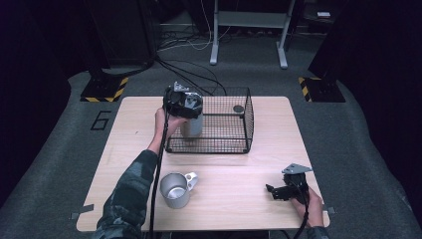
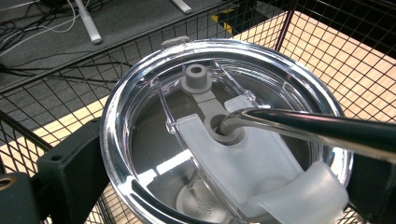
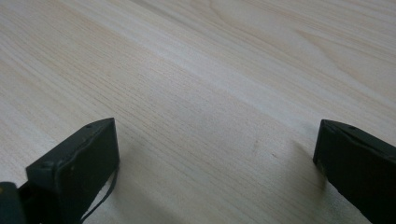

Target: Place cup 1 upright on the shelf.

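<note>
Clamped between the left gripper's (image 1: pixel 183 105) jaws, a lidded tumbler (image 2: pixel 224 140) hangs over the wire basket's (image 1: pixel 247 115) near-left corner for lowering inside, while the right gripper (image 1: pixel 279 191) rests open.

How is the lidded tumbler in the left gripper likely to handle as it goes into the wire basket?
The tumbler looks like smooth metal, so probably slippery. It stands tall and narrow, so likely tippy on the wire basket floor. Its straw leans sideways and may snag the mesh. The left gripper clamps near the lid.
</note>
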